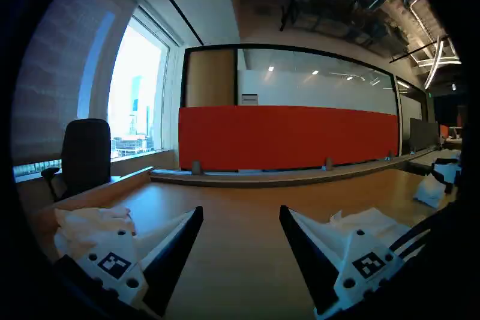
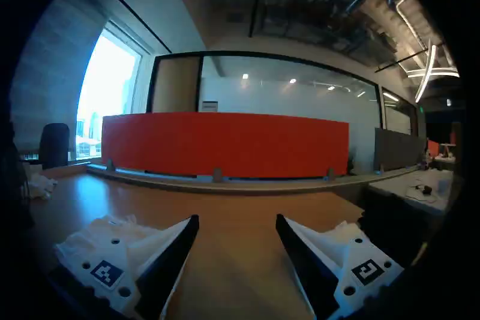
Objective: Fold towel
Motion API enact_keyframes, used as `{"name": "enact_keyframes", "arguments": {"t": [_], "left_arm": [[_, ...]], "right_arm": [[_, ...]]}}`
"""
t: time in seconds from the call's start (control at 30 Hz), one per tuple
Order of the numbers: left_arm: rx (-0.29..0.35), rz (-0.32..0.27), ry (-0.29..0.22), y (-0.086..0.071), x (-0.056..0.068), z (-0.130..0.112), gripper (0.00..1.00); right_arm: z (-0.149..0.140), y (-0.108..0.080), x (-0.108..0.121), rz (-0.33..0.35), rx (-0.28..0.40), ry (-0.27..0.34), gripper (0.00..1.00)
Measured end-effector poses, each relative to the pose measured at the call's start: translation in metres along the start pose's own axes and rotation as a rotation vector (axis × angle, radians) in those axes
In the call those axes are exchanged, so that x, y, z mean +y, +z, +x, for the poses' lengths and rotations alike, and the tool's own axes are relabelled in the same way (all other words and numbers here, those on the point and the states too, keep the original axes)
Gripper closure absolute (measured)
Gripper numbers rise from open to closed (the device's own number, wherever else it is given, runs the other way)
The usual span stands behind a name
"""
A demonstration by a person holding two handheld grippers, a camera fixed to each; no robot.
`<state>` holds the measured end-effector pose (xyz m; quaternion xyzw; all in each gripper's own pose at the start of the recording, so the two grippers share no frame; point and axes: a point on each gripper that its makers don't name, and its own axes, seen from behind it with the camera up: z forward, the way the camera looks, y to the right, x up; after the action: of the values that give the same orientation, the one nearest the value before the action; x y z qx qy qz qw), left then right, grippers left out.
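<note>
My left gripper [image 1: 240, 209] is open over a wooden desk [image 1: 240, 248], with bare wood between its fingers. Crumpled white towel cloth lies behind its left finger [image 1: 90, 221], and more white cloth lies behind its right finger [image 1: 369, 218]. My right gripper [image 2: 236, 218] is also open above the same kind of desk top [image 2: 234, 260], holding nothing. A bit of white cloth [image 2: 117, 224] shows past its left finger. Another white crumpled cloth [image 2: 39, 187] lies far off at the left.
A red divider panel [image 1: 288, 137] and a raised ledge [image 1: 270, 176] close off the desk's far edge. A black office chair [image 1: 84, 155] stands by the window at left. A white and black shape [image 1: 438, 182] sits at the far right. Neighbouring desks [image 2: 420, 185] lie to the right.
</note>
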<state>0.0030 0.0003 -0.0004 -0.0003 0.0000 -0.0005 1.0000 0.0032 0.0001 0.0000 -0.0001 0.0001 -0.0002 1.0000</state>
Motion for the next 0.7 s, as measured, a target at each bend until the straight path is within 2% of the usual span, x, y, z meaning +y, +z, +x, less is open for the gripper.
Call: {"name": "enact_keyframes", "arguments": {"t": [0.17, 0.37, 0.7], "left_arm": [[-0.002, -0.007, -0.003, -0.004, 0.002, 0.032, 0.06], [-0.002, -0.013, 0.012, -0.009, 0.005, 0.084, 0.06], [-0.012, -0.02, 0.008, -0.015, 0.008, 0.165, 0.06]], "right_arm": [[0.036, 0.0, 0.002, 0.0, 0.003, -0.003, 0.01], [0.088, -0.002, 0.005, -0.004, 0.009, -0.007, 0.01], [0.17, -0.006, 0.015, -0.014, 0.014, 0.005, 0.01]]}}
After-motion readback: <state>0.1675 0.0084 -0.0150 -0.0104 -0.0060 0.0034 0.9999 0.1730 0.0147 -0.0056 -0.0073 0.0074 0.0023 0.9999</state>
